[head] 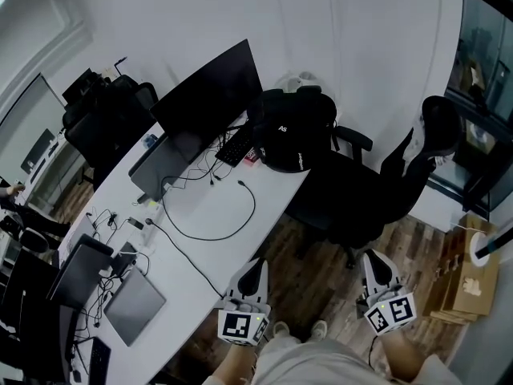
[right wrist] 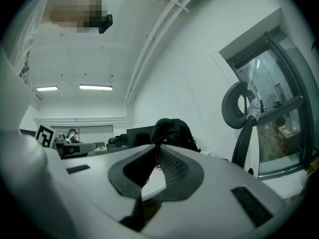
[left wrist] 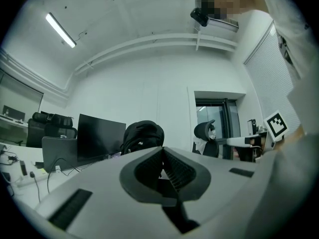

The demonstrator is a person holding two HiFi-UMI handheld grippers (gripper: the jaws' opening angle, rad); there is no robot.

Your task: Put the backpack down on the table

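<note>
The black backpack [head: 292, 131] stands upright on the far end of the white table [head: 224, 207], next to a black office chair [head: 353, 195]. Both grippers hang low and near the person's body, well away from it. My left gripper [head: 256, 266] is shut and holds nothing. My right gripper [head: 373, 260] also has its jaws together with nothing between them. In the left gripper view the backpack [left wrist: 143, 136] shows beyond the closed jaws of the left gripper [left wrist: 162, 149]. The right gripper view shows the backpack [right wrist: 172, 132] above the tips of the right gripper [right wrist: 158, 147].
A large dark monitor [head: 212, 91], a keyboard [head: 236, 144], an open laptop [head: 156, 163], a closed laptop [head: 135, 305] and looping cables [head: 232, 227] lie on the table. Cardboard boxes [head: 465, 271] sit on the wood floor at the right. More chairs stand at the far left.
</note>
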